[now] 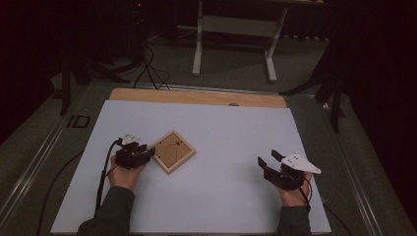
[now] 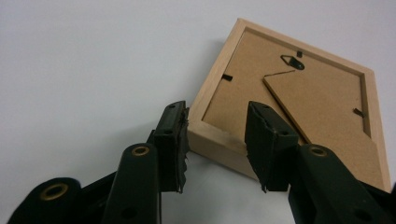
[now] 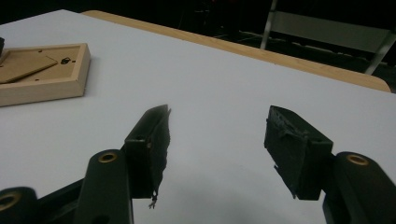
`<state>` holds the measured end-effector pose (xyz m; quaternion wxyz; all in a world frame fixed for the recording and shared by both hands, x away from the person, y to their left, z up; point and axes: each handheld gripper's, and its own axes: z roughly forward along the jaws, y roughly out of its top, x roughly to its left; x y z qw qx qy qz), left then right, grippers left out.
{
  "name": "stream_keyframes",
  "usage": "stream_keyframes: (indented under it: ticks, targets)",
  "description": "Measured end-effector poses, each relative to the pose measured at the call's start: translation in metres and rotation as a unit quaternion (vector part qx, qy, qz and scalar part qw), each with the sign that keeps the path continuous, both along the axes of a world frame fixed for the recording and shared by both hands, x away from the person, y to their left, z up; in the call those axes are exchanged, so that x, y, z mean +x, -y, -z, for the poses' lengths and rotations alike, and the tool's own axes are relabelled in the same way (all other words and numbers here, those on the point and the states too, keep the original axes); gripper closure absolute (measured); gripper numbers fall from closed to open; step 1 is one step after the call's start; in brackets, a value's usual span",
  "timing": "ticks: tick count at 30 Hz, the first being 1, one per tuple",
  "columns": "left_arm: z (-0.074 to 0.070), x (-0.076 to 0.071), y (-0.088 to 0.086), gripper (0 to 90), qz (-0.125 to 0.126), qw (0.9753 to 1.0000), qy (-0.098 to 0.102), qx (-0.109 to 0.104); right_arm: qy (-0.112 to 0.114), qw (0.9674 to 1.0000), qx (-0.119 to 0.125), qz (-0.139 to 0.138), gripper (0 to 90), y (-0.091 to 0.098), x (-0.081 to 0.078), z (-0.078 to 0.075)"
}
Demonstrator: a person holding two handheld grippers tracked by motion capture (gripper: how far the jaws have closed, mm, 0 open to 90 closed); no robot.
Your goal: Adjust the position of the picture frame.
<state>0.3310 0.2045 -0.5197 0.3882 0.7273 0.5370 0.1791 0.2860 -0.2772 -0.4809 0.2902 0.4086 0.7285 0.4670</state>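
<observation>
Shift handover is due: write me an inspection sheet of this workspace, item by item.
Surface: white sheet on a wooden table, flat.
Job's things: wooden picture frame, lying back side up, turned like a diamond.
Clutter: nothing seen.
Grippers: left gripper straddles the frame's near corner, jaws apart; right gripper open over bare sheet.
Cables: one trails from the left gripper; more lie on the floor behind.
Surroundings: dark room, white stand beyond the table.
</observation>
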Motion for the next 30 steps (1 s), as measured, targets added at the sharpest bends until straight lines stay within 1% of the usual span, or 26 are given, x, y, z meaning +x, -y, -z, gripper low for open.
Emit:
stream_keyframes:
  ticks: [4,7,11,16,20,21,25,30]
  targets:
    - [0.0001,0.0,0.0012,57.3,-0.003,1.0,-0.002,0.0,0.002,1.0,0.001,-0.003,39.2,-0.0001,-0.0002,0.0]
    - [0.0002,-0.0001,0.0035,57.0,-0.006,1.0,-0.007,-0.004,0.002,1.0,0.0,-0.005,39.1,-0.0008,-0.0002,0.0003]
    - [0.0008,-0.0007,0.0063,52.1,-0.008,0.9999,-0.008,0.004,0.001,1.0,-0.003,-0.006,39.1,-0.0016,0.0001,0.001]
    - [0.0029,-0.0006,0.0067,48.2,-0.023,0.9996,-0.012,-0.007,0.0,1.0,-0.001,-0.005,39.0,-0.0003,0.0,0.0009]
    - [0.0031,-0.0005,0.0056,48.0,-0.028,0.9992,-0.021,-0.019,0.0,1.0,0.0,-0.004,38.7,0.0003,0.0,0.001]
    - [0.0028,-0.0006,0.0048,48.7,-0.03,0.9989,-0.026,-0.026,0.0,1.0,0.0,-0.005,38.6,-0.0001,0.0,0.0009]
    - [0.0027,-0.0002,0.0041,49.4,-0.029,0.9988,-0.028,-0.029,0.0,1.0,-0.002,-0.006,38.5,-0.0007,0.0002,0.0012]
    - [0.0027,0.0011,0.0059,54.1,-0.028,0.9986,-0.03,-0.032,0.0,1.0,-0.003,-0.008,38.3,-0.0022,0.0005,0.0017]
